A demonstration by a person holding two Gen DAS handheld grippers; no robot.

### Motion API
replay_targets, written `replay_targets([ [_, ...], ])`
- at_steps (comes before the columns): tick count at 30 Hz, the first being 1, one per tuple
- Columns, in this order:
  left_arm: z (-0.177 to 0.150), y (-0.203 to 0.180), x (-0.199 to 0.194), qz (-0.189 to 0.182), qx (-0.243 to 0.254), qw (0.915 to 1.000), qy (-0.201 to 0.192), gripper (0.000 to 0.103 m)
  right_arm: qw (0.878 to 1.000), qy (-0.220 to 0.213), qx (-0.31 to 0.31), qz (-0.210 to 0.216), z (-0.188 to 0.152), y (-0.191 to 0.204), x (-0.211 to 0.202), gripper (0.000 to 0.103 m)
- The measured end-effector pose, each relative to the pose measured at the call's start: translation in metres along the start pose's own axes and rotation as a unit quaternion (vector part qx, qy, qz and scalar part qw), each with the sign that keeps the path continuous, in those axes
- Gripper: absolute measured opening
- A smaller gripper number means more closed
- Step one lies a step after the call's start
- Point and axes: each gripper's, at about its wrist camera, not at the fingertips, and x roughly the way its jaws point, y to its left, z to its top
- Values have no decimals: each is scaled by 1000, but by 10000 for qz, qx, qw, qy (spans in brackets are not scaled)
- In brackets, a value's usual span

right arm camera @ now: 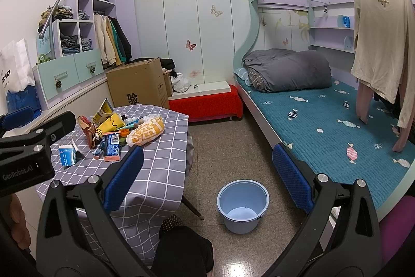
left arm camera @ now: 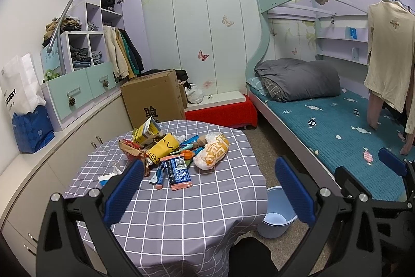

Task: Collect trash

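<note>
The left hand-held gripper [left arm camera: 208, 190] hangs above the near part of the tabletop [left arm camera: 181, 220] with its blue-padded fingers [left arm camera: 124, 192] spread wide and nothing between them. The right hand-held gripper [right arm camera: 207, 177] is just as wide open and empty, held over the floor between the tabletop's right edge and the bed [right arm camera: 324, 121]; below it a light blue bucket [right arm camera: 242, 204] stands on the floor, upright and seemingly empty. In the right wrist view the left tool's black body shows at the left edge, printed "GenRobot.AI".

The trash [left arm camera: 171, 150] lies heaped in the far middle of the grey checked tabletop: a yellow packet [left arm camera: 162, 147] with a smile-shaped mark, an opened yellow carton [left arm camera: 147, 132], a crumpled brown-red wrapper [left arm camera: 131, 148], a white and orange bag [left arm camera: 211, 151] with large characters (too distorted to read), an orange cap [left arm camera: 187, 154], and a dark blue wrapper [left arm camera: 179, 172] nearest the left tool. A small blue and white carton [right arm camera: 67, 155] lies apart on the left.

Behind the tabletop a cardboard box [left arm camera: 153, 98] bears a large Chinese character. At far left a white paper bag [left arm camera: 19, 87] reads "OBBY" in part.
</note>
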Motion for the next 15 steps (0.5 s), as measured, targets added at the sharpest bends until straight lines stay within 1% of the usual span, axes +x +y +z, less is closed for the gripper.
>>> replay_targets([
  [15, 1, 0, 0, 1, 10, 10000, 0, 99, 10000, 6, 1, -8, -2, 0, 2, 97],
])
